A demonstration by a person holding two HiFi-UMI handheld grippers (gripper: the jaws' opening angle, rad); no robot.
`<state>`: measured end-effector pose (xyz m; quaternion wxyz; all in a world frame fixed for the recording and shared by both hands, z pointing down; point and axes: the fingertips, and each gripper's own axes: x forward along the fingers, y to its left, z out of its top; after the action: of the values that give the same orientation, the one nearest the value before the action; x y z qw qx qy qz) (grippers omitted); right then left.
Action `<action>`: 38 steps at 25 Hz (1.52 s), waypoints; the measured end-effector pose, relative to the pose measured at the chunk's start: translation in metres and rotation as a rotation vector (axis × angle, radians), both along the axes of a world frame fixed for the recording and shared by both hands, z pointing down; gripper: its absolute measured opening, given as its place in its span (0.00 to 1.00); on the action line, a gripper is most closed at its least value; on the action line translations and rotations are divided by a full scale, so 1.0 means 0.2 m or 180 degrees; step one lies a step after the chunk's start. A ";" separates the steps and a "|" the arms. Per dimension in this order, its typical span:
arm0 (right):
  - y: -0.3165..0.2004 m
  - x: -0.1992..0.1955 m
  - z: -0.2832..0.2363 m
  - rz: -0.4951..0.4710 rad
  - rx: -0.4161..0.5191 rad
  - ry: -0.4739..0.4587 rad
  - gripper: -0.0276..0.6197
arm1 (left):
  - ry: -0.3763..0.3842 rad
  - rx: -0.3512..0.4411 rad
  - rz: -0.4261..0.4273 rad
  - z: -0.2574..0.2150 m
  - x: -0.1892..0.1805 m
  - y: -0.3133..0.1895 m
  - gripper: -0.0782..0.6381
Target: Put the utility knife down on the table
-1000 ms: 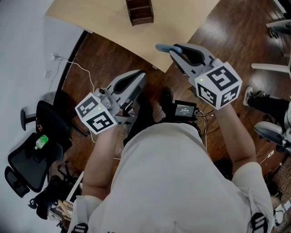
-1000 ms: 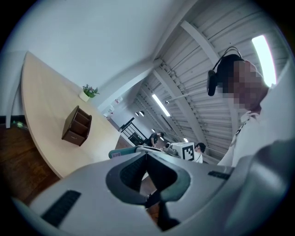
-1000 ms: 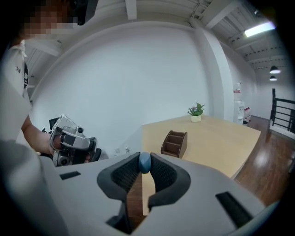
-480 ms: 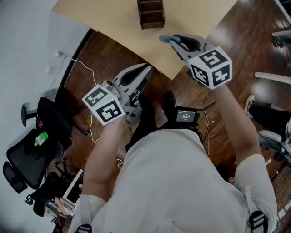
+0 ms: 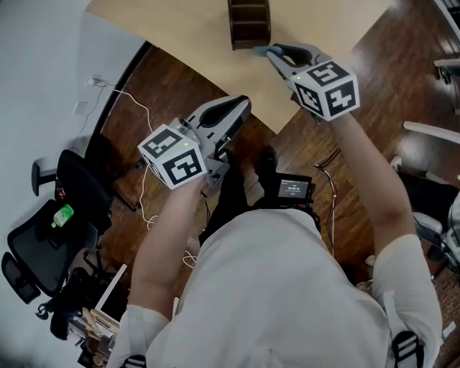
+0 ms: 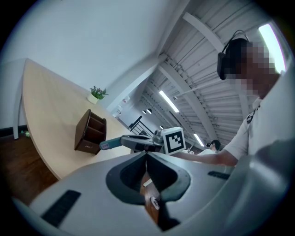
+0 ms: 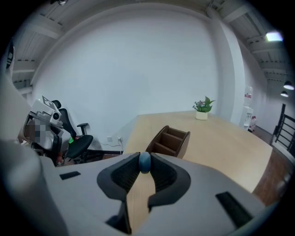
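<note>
**Knife clamped in the right gripper, over the table's near corner**

You are holding the blue-grey utility knife (image 5: 260, 51) in the right gripper (image 5: 277, 54). Its jaws are closing tight on the knife's body. In the right gripper view the knife's rounded blue end is showing right between the jaw tips.

The knife is sticking out past those tips, roughly level as the left gripper view shows it. It is pointing toward the dark brown wooden desk organiser (image 5: 249, 20) and sitting just beside that organiser's near corner without touching it. It is hanging above the pale wood table (image 5: 180, 29), not lying on it.

Your left gripper (image 5: 239, 108) is hovering off the table's edge, over the dark plank floor (image 5: 165, 86). Its jaws are pressing together with nothing between them. It is staying well apart from the knife, with the table corner lying between the two grippers.
</note>
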<state>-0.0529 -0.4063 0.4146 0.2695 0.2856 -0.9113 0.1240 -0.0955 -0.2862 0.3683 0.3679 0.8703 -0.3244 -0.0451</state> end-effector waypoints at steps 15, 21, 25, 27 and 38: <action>-0.19 -0.10 0.05 -0.0133 0.0373 0.0358 0.15 | -0.0038 -0.0005 0.0045 0.01 0.00 -0.03 0.11; -0.23 -0.18 0.18 -0.0446 0.0711 0.0864 0.15 | -0.0024 -0.0056 0.0023 0.04 0.00 -0.01 0.11; -0.24 -0.19 0.29 -0.0586 0.0784 0.1124 0.15 | -0.0024 -0.0064 -0.0013 0.05 0.00 -0.02 0.11; -0.24 -0.18 0.33 -0.0580 0.0777 0.1158 0.15 | -0.0025 -0.0064 -0.0027 0.05 -0.01 -0.01 0.11; -0.26 -0.22 0.36 -0.0659 0.0930 0.1358 0.15 | 0.0002 -0.0108 -0.0010 0.07 0.00 -0.01 0.11</action>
<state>-0.0975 -0.4583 0.4874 0.4224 0.2464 -0.8665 -0.0998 -0.0957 -0.2887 0.3831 0.3826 0.8634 -0.3263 -0.0405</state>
